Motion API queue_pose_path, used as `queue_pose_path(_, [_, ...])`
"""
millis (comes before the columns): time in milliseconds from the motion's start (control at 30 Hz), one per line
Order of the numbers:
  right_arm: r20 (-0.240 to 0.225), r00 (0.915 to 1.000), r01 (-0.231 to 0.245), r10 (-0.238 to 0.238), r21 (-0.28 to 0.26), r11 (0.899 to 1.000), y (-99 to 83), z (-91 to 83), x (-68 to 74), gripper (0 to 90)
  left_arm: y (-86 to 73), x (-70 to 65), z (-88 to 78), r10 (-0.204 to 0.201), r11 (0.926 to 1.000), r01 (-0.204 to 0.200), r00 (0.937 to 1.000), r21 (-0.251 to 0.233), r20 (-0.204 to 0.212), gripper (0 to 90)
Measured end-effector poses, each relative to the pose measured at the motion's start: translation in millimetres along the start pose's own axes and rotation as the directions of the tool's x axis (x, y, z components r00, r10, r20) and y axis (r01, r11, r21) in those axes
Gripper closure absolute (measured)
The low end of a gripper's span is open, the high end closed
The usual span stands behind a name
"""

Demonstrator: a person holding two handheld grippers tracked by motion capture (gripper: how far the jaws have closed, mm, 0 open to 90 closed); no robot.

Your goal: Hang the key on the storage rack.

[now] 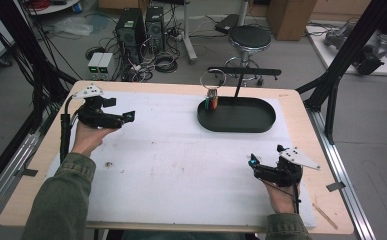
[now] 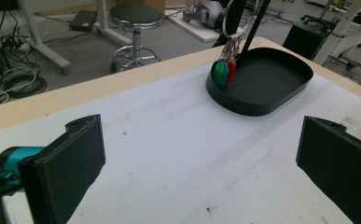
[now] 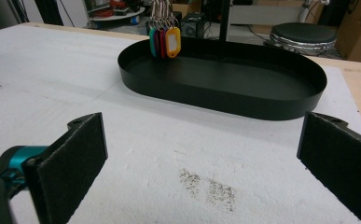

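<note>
The scene is lit evenly and rather dimly from overhead, with a cool grey cast. Shadows are kept soft; a faint one is thrown just under the tray (image 1: 236, 116) onto the table (image 1: 171, 150). No hard glare is seen, though a dull sheen is caught on the stool (image 1: 250, 36) seat. The high view is soft and low in detail. In both gripper views the near fingers (image 2: 61, 172) are blurred, and straight lines are bent at the edges.

A round black stool (image 1: 250, 38) and two computer towers (image 1: 141, 27) stand on grey floor.
</note>
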State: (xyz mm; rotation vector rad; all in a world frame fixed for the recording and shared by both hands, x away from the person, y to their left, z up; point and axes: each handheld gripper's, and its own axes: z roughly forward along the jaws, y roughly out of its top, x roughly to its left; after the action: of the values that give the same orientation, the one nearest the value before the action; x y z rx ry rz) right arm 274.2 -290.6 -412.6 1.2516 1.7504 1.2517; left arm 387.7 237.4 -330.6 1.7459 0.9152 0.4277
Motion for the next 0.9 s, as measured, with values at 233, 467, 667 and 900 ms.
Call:
queue_pose_path(233, [0.002,1.0,0.001,-0.001,-0.001,1.0,0.0,-0.3,0.5,0.5,-13.8,3.1,-9.5,-0.01,0.9999,0.01,0.9997,0.008,-0.021,1.6])
queue_pose_path(467, [-0.001,1.0,0.001,-0.001,-0.001,1.0,0.0,-0.5,0.6,0.5,-27.2,6.1,-22.2,-0.027,0.9996,0.027,0.9987,0.002,-0.043,1.7])
queue_pose_path(667, [-0.001,1.0,0.004,-0.004,0.001,1.0,-0.1,0.1,1.4,0.5,-42.9,9.5,-36.1,-0.044,0.999,0.044,0.9969,-0.004,-0.065,1.6])
queue_pose_path(900, [0.0,1.0,0.0,0.0,0.001,1.0,0.0,-0.1,2.4,0.5,-56.9,14.8,-53.2,-0.064,0.998,0.063,0.992,-0.012,-0.109,1.7])
